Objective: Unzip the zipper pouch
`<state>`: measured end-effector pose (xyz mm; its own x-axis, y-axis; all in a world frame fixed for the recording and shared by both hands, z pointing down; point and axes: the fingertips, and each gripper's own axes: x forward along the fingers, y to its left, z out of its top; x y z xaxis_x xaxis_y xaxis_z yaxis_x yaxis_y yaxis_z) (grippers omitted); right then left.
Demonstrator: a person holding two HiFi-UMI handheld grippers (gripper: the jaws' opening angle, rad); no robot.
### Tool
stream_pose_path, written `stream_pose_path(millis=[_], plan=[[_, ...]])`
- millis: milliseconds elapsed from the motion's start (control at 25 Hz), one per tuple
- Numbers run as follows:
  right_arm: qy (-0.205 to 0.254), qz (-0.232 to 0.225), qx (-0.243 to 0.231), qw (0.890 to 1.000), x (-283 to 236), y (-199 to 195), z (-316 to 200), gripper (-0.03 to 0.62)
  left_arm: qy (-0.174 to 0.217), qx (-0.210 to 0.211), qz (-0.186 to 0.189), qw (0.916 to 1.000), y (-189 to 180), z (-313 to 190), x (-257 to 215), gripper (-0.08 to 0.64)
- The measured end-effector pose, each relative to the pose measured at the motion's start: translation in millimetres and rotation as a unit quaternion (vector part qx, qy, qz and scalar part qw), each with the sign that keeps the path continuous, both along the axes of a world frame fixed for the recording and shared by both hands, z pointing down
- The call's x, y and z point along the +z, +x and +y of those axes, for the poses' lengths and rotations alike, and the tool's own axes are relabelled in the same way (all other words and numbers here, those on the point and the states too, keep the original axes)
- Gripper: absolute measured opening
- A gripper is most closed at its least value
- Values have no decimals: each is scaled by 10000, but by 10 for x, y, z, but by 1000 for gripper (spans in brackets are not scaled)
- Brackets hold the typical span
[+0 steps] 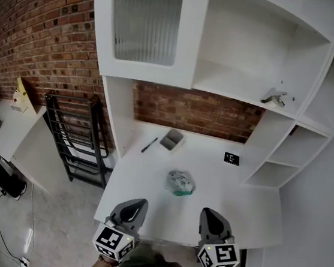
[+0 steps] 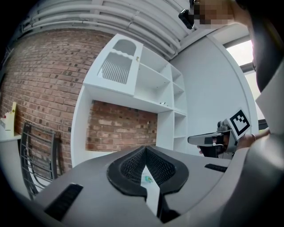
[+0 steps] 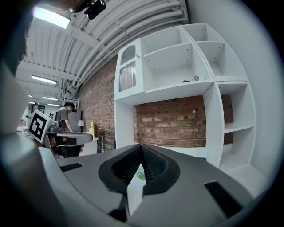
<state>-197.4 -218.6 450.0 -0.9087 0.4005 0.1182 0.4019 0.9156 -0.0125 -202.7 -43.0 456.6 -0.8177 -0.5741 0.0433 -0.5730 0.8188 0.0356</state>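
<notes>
The zipper pouch [image 1: 180,183], a small crumpled pale bag with green print, lies on the white desk [image 1: 142,187] near its middle. Both grippers hover at the desk's front edge, short of the pouch and not touching it. My left gripper [image 1: 139,203] is shut with nothing in it, and so is my right gripper [image 1: 206,213]. In the left gripper view the jaws [image 2: 145,149] meet at the tips, and a sliver of the pouch [image 2: 147,179] shows in the gap below them. The right gripper view shows the same: tips [image 3: 141,145] together, pouch [image 3: 140,176] beyond.
A black pen [image 1: 149,144], a small grey box [image 1: 171,139] and a black marker tag [image 1: 231,159] sit at the back of the desk. A metal object [image 1: 275,99] lies on the shelf above. A black rack [image 1: 75,143] stands left of the desk.
</notes>
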Motion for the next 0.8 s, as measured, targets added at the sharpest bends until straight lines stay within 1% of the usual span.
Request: stream_pose_path(millis=[160,360,560,800], plan=[[-11,-19,-4,10000,-7,24,0,0,-141,117,75,9998,62,-62,39,2],[-9,11,35,10000,10,44,-5,0,-91,20,-59,9999,75,-54,-15,2],[5,-14,4,10000,2,63,24,0,-114,79,-76,9999,73,-78,-16,2],[20,-39,10,10000,-22,40,24,0,-120,228,38,9997,78,-164,1,3]])
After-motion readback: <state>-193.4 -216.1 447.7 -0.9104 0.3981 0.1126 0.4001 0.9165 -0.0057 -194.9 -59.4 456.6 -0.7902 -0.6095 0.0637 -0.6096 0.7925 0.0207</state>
